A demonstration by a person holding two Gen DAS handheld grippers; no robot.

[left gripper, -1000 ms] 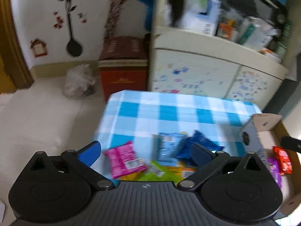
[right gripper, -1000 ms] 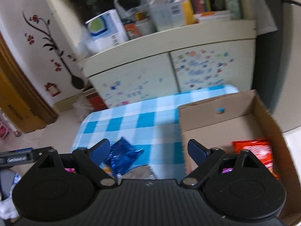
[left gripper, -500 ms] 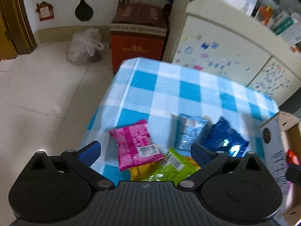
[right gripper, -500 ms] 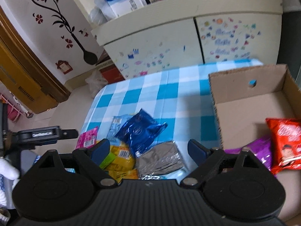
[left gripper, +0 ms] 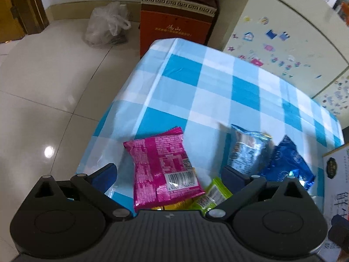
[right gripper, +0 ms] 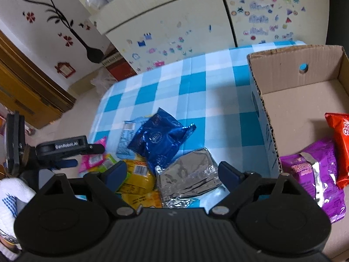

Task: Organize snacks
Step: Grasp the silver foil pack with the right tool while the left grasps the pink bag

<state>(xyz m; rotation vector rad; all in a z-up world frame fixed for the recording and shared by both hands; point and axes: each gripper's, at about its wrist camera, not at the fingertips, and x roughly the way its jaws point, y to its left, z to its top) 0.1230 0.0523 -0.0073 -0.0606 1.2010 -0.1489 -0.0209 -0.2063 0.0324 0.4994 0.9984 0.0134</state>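
Note:
Several snack packets lie on the blue-checked tablecloth (left gripper: pixel 218 83): a pink packet (left gripper: pixel 163 170), a light blue one (left gripper: pixel 246 150), a dark blue one (left gripper: pixel 285 163) and a green one (left gripper: pixel 213 194). My left gripper (left gripper: pixel 168 174) is open above the pink packet. My right gripper (right gripper: pixel 172 170) is open above a silver packet (right gripper: pixel 189 174), with the dark blue packet (right gripper: pixel 159 139) and a yellow packet (right gripper: pixel 135 176) beside it. A cardboard box (right gripper: pixel 290 59) at the right holds a purple packet (right gripper: pixel 314 172) and a red packet (right gripper: pixel 340 144). The left gripper also shows in the right wrist view (right gripper: pixel 87 155).
A cream cabinet with stickers (right gripper: pixel 196 28) stands behind the table. A red-brown box (left gripper: pixel 176 17) and a plastic bag (left gripper: pixel 106 26) sit on the tiled floor at the far left. The table's left edge drops to the floor (left gripper: pixel 43 87).
Both grippers have tilted down and come closer to the snack pile. The packets now look larger and lie between the open fingers.

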